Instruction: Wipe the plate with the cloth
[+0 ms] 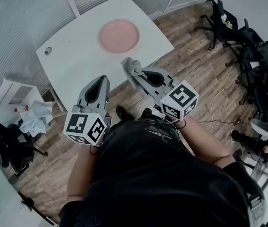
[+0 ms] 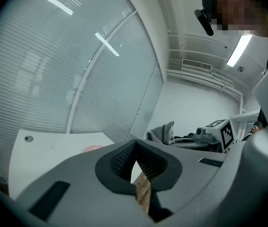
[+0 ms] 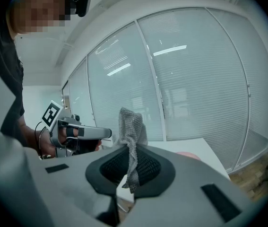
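Observation:
A round pink plate (image 1: 119, 36) lies near the far side of a white table (image 1: 72, 63); its rim also shows in the left gripper view (image 2: 93, 148) and in the right gripper view (image 3: 186, 153). My right gripper (image 1: 133, 74) hovers off the table's near edge, shut on a grey mesh cloth (image 1: 131, 66) that sticks up from between the jaws (image 3: 131, 126). My left gripper (image 1: 102, 80) is held beside it, to its left, shut with nothing between its jaws (image 2: 134, 144). Both grippers are short of the plate, in the air in front of the person.
A glass wall with blinds (image 1: 25, 13) runs behind the table. Black office chairs (image 1: 247, 46) stand on the wooden floor at the right. At the left are a white cabinet (image 1: 15, 96) with crumpled cloths (image 1: 35, 117) and another black chair (image 1: 6, 143).

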The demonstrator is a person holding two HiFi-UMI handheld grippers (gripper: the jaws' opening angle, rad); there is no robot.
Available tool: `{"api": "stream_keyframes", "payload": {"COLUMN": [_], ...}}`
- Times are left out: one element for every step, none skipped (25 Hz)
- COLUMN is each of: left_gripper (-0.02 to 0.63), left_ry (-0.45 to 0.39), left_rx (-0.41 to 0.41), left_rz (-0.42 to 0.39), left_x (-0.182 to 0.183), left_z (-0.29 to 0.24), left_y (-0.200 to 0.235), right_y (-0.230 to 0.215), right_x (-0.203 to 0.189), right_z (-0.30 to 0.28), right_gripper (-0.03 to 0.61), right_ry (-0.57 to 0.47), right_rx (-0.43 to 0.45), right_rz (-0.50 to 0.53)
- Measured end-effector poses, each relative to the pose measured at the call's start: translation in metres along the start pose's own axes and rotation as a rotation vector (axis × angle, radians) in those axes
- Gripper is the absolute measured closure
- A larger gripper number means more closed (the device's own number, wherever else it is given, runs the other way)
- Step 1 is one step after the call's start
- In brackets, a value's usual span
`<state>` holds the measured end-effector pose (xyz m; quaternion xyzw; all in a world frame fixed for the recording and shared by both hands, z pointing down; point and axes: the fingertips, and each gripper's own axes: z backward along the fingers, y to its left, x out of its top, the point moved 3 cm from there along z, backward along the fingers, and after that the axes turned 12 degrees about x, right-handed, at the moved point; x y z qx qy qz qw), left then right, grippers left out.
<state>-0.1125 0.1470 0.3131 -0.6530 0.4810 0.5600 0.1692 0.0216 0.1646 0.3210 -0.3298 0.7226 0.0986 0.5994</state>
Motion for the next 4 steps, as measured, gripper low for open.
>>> {"api": "stream_keyframes", "payload": {"left_gripper": [0.597, 0.597, 0.597, 0.597], "left_ry": [0.001, 0.001, 0.000, 0.000], "left_rx": [-0.002, -0.003, -0.004, -0.005], "left_rz": [-0.001, -0.003, -0.005, -0.006], "left_x": [0.0001, 0.0003, 0.0005, 0.0008], "left_z": [-0.0004, -0.0010, -0.0015, -0.0020], "left_y": [-0.0007, -0.0015, -0.0023, -0.0032], "right_y": [-0.0001, -0.0003, -0.0006, -0.0010], "right_x": [0.0009, 0.0017, 0.0024, 0.0030], "right_z": [0.0005, 0.0010, 0.0016, 0.0022], "right_gripper": [0.543, 0.543, 0.543, 0.543], "right_ry": [-0.001, -0.003, -0.004, -0.006], "right_rx": [-0.001, -0.002, -0.003, -0.004], "right_rz": [0.003, 0.005, 0.007, 0.008]}}
